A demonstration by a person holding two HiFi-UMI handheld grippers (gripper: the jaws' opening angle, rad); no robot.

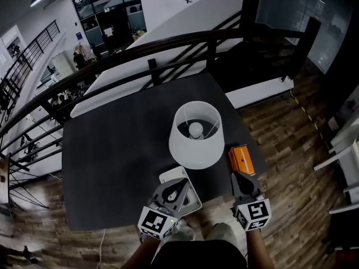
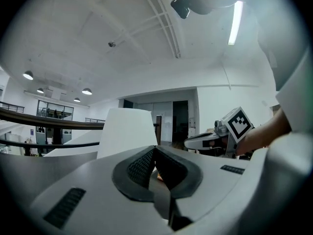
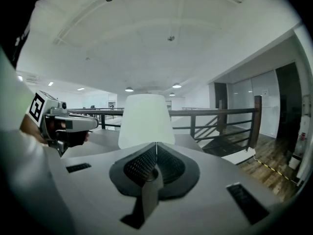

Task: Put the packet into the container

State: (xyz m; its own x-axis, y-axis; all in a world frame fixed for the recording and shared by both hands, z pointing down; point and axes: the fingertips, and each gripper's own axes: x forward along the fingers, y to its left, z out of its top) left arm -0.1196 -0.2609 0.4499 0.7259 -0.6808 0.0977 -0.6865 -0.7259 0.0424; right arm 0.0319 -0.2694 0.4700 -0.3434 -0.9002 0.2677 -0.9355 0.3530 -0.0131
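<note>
A dark counter (image 1: pixel 118 150) stands by a black railing (image 1: pixel 168 43), with wooden floor (image 1: pixel 291 150) to its right. A white lamp (image 1: pixel 196 136) sits towards the counter's near right part, its shade open at the top with the bulb showing inside.

The orange packet (image 1: pixel 242 158) lies flat on the counter just right of the lamp, close to the right edge. It is outside the white container (image 1: pixel 193 202), which rests at the near edge of the counter, left of the packet and in front of the lamp.

The left gripper (image 1: pixel 180 188) hangs over the container, partly covering it. Its jaws are closed together with nothing between them. The right gripper (image 1: pixel 240 179) is just on the near side of the packet and points at it. Its jaws are also pressed together and empty, and I cannot tell whether its tip touches the packet. The two grippers are side by side, a little apart.
</note>
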